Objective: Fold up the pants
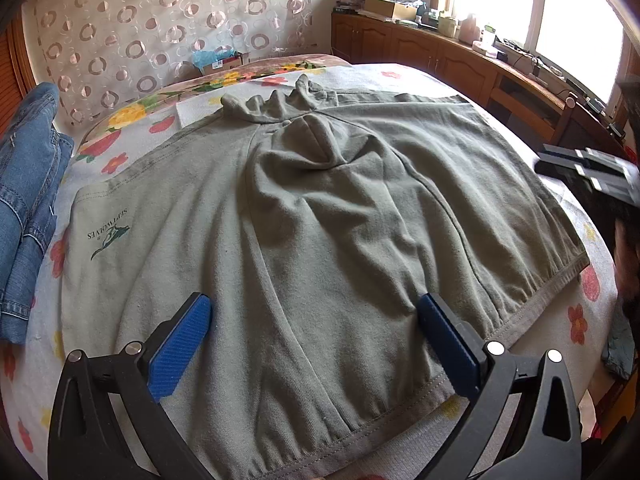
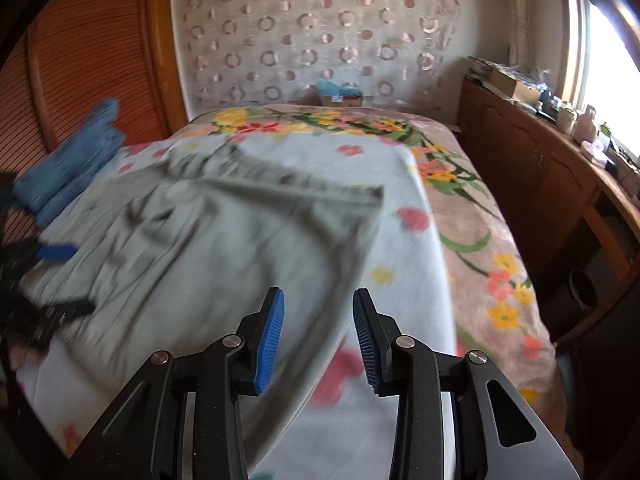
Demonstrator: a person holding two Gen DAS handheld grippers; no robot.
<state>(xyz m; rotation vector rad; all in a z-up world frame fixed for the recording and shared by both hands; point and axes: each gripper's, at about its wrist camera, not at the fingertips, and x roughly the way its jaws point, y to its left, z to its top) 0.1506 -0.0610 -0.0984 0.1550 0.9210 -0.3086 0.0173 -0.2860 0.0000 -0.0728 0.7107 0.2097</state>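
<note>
Grey-green shorts (image 1: 320,220) lie spread flat on the bed, waistband nearest me, a small logo on the left leg. My left gripper (image 1: 316,316) is open wide, its blue pads (image 1: 180,344) hovering just above the waistband area, holding nothing. In the blurred right wrist view the same shorts (image 2: 192,232) lie to the left of centre. My right gripper (image 2: 318,320) is open and empty, over the shorts' right edge. The left gripper (image 2: 56,254) shows at the left edge of that view. The right gripper shows dark and blurred at the right edge (image 1: 592,172) of the left wrist view.
The bed has a white flowered sheet (image 1: 576,320) and a pink flowered blanket (image 2: 480,220) at the far side. Folded blue jeans (image 1: 28,200) lie at the bed's left edge. A wooden cabinet (image 1: 460,60) with clutter runs under the window at the right. A small box (image 2: 340,96) sits by the curtain.
</note>
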